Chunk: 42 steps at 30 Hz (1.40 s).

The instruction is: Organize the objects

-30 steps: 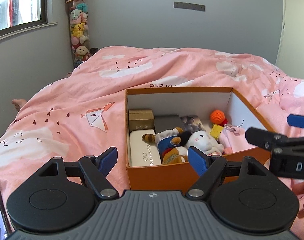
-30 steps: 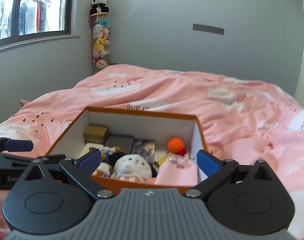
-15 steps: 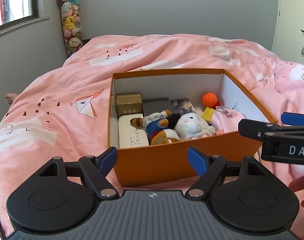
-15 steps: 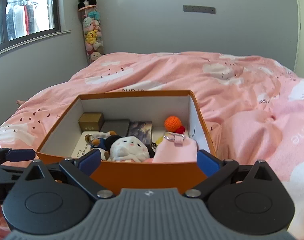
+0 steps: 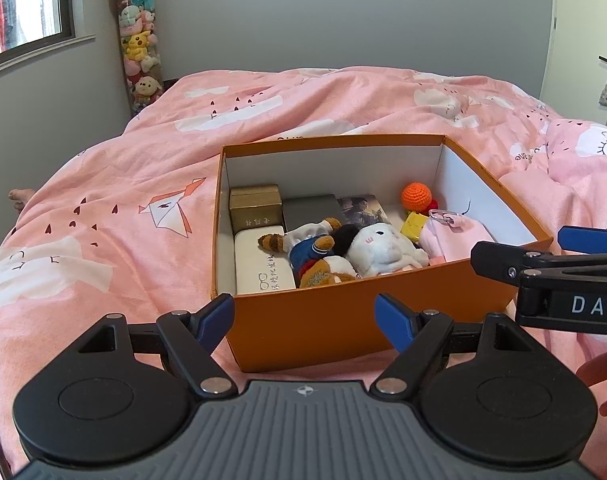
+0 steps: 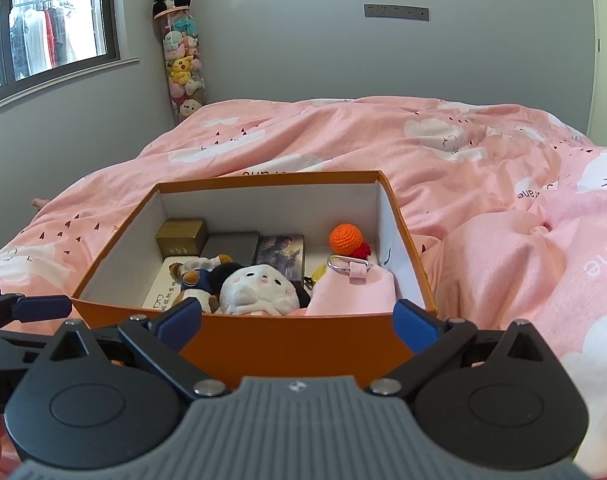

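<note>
An open orange box (image 5: 343, 316) (image 6: 287, 344) sits on the pink bed. It holds a gold box (image 5: 256, 208), a white glasses case (image 5: 259, 264), a white plush (image 5: 383, 248) (image 6: 259, 288), a small dressed plush (image 5: 307, 248), an orange crochet ball (image 5: 416, 197) (image 6: 345, 236), a pink pouch (image 6: 351, 292) and a card pack (image 6: 281, 254). My left gripper (image 5: 305, 322) is open and empty just in front of the box's near wall. My right gripper (image 6: 297, 322) is open and empty at the same wall, and shows at the right of the left wrist view (image 5: 543, 264).
The pink quilt (image 5: 343, 100) covers the whole bed, bunched into folds at the right (image 6: 503, 248). A tall clear tube of plush toys (image 5: 137, 48) stands in the far corner by the window. A door (image 5: 587, 40) is at the far right.
Both grippers have pulled back and risen from the box, so its whole inside now shows. Both stay open and empty; the box's contents have not moved.
</note>
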Motion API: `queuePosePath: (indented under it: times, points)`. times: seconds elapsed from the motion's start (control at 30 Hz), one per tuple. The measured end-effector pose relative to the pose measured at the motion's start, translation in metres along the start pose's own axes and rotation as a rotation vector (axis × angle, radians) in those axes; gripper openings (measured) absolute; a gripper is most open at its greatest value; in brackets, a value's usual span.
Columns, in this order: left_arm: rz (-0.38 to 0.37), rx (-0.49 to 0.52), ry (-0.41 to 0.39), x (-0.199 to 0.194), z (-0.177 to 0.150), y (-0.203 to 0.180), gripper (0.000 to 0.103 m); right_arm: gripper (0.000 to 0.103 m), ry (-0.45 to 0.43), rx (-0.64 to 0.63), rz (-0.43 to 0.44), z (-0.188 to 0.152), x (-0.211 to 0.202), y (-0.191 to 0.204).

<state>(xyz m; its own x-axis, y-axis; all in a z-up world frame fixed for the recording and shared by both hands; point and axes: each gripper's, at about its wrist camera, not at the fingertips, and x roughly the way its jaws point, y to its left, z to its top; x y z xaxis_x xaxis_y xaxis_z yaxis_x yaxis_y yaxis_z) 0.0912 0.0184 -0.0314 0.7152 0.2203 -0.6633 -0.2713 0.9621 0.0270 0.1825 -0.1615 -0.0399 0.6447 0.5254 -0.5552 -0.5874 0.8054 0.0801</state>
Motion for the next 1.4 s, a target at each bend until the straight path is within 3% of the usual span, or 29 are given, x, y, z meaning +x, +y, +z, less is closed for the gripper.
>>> queuePosePath:
  times: [1.4]
  points:
    - [-0.011,0.023,0.006,-0.0011,-0.0040,-0.0046,0.093,0.102,0.026,0.022,0.012,-0.0063,0.0006,-0.0013]
